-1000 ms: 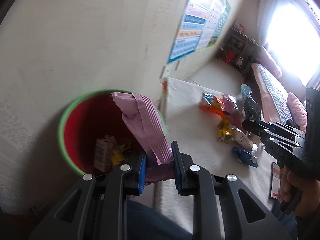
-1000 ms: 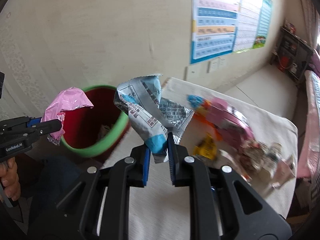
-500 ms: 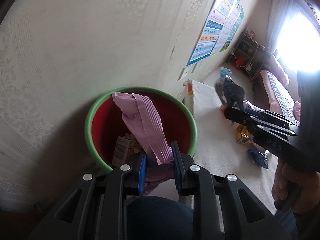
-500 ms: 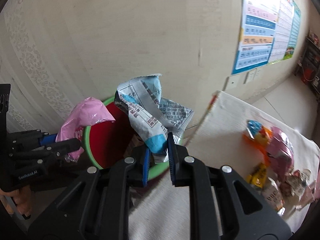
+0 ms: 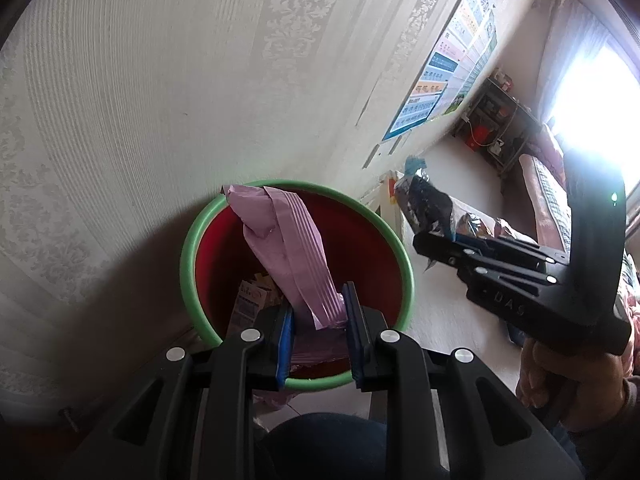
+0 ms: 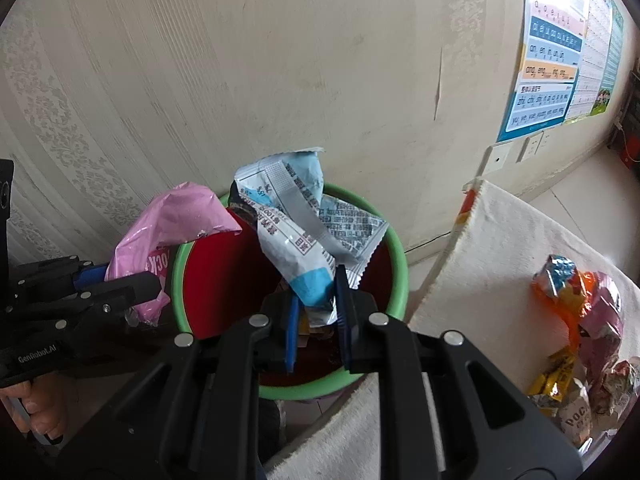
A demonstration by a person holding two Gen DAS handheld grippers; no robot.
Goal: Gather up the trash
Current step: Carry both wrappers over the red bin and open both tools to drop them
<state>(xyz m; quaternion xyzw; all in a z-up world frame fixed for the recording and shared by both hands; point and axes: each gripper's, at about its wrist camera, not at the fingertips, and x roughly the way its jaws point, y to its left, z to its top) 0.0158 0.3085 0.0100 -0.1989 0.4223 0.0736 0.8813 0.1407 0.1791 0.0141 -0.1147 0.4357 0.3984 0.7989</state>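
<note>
Both grippers have swung from the cloth-covered table [image 6: 500,248] to the round red bin with the green rim [image 5: 192,248], which now lies directly below them. Over its opening, the left gripper [image 5: 318,328] clamps the long pink ribbed wrapper [image 5: 288,248], its length pointing into the bin. The right gripper [image 6: 316,312] grips the crumpled white-and-blue printed packet [image 6: 296,232] above the rim's near side.

Black claw [image 5: 318,330] — blue pads [image 5: 285,332], silver screws.

A lived-in home bedroom: patterned wallpaper [image 5: 160,92], learning poster [image 6: 548,60], bed [image 5: 548,192], cluttered shelf [image 5: 496,128].
</note>
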